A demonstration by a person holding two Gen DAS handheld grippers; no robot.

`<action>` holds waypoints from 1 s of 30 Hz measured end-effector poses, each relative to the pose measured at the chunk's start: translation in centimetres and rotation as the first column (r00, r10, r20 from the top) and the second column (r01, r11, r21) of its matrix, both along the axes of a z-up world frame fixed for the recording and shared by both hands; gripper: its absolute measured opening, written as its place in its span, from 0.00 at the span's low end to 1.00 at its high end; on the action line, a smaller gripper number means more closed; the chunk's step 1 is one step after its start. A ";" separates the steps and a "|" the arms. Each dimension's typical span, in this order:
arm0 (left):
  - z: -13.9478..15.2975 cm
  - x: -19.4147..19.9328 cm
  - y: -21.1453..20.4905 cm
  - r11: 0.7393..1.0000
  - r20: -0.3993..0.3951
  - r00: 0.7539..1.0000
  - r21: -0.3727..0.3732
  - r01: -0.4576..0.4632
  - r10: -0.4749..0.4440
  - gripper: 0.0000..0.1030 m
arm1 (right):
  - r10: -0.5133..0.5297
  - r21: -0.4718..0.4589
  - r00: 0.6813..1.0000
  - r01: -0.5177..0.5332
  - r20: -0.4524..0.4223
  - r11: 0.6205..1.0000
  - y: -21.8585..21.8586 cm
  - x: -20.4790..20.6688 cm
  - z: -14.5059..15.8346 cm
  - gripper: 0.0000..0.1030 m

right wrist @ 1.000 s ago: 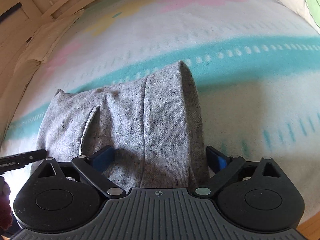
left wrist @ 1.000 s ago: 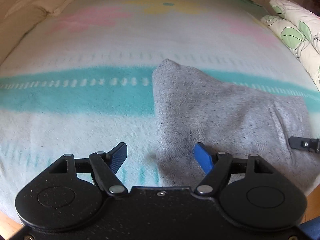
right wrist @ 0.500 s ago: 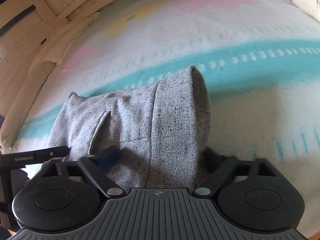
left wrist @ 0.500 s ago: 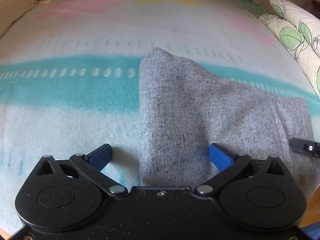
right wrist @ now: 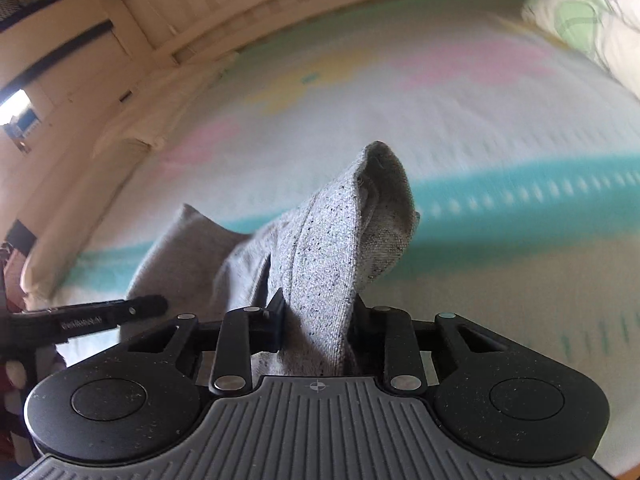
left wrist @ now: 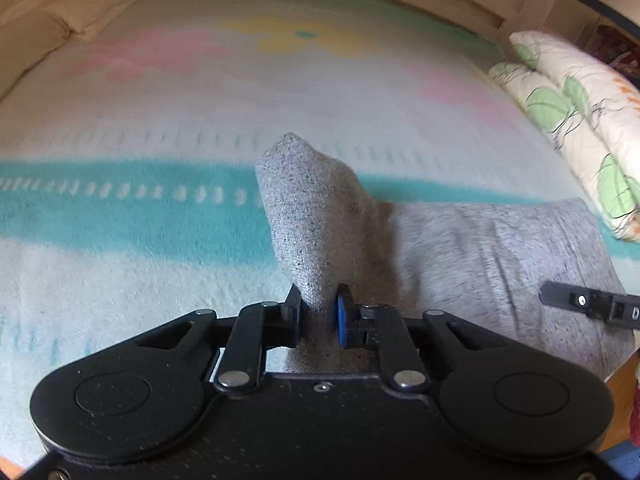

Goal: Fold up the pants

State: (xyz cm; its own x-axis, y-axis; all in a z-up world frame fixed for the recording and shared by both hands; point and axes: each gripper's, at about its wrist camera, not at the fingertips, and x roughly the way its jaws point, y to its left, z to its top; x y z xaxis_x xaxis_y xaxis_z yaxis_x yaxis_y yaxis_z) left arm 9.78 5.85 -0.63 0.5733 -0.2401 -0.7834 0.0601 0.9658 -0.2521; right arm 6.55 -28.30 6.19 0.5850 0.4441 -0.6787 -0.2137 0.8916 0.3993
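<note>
Both claws, wide apart 1 second ago, are now closing on the grey pants point(left wrist: 316, 216), left claw point(left wrist: 319, 312) and right claw point(right wrist: 318, 320) each pinching a bunched edge above the bed point(left wrist: 160, 120).

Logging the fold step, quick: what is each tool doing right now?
Left tool: closing, pads pinching a bunched edge of the speckled grey knit pants.
Right tool: closing, clamped on the pants' other bunched edge.

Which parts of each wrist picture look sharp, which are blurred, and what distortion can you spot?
Left wrist view: grey pants fairly sharp, blanket slightly smeared, bed edges bowed by the fisheye. Right wrist view: pants sharp, blanket strongly motion-blurred, wooden bed frame curved.
</note>
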 end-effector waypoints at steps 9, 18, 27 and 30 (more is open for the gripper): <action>4.4 4.5 2.8 0.998 0.112 0.992 0.007 -0.060 0.059 0.19 | 0.039 0.013 0.997 -0.041 0.072 0.999 4.9 8.8 4.1 0.27; 3.0 16.2 7.1 0.987 0.058 0.990 0.085 -0.137 0.132 0.33 | -0.134 -0.049 0.990 0.132 -0.048 0.990 6.4 19.7 -0.4 0.44; -1.6 15.8 9.4 0.962 -0.051 0.974 0.179 -0.208 0.220 0.22 | -0.069 -0.110 0.997 0.073 0.038 0.991 7.4 18.7 -0.1 0.43; -0.9 15.4 8.0 0.972 -0.023 0.984 0.160 -0.170 0.176 0.26 | 0.034 -0.143 0.999 -0.030 0.021 0.989 10.2 19.1 -0.1 0.43</action>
